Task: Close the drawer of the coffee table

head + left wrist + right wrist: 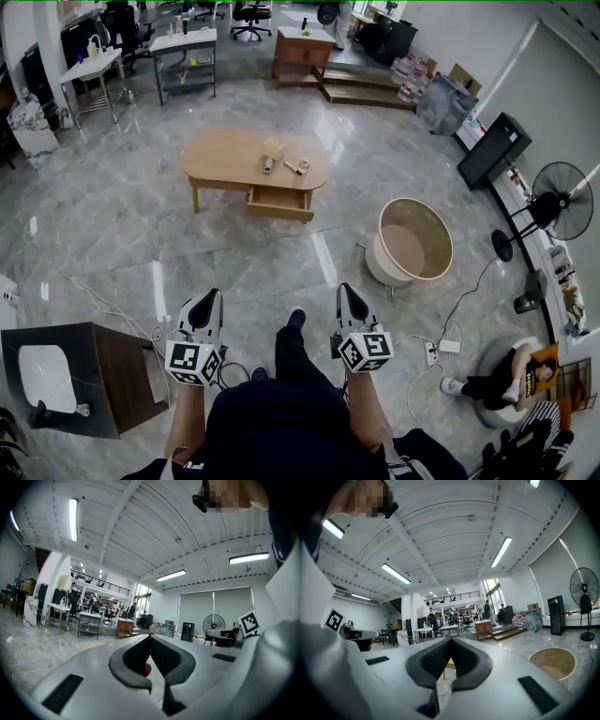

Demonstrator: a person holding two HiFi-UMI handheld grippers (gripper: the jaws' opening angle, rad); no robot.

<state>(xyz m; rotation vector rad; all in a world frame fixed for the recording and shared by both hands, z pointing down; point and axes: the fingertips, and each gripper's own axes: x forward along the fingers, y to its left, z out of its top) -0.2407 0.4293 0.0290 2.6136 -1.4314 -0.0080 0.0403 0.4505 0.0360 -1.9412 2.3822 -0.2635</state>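
The oval wooden coffee table (220, 159) stands several steps ahead on the marble floor, with its drawer (279, 203) pulled out toward me at the front right. Small items lie on the tabletop. My left gripper (208, 298) and right gripper (344, 292) are held level near my body, far short of the table, both shut with nothing between the fingers. In the left gripper view the left gripper (150, 637) has its tips meeting; in the right gripper view the right gripper (451, 639) is likewise shut, with a table leg (444, 672) showing through the gap behind the pads.
A round beige tub chair (410, 244) stands right of the table. A dark side table (103, 370) is at my left. Cables and a power strip (437, 349) lie on the floor at right. A person (506, 380) sits at lower right. A fan (553, 202) stands by the right wall.
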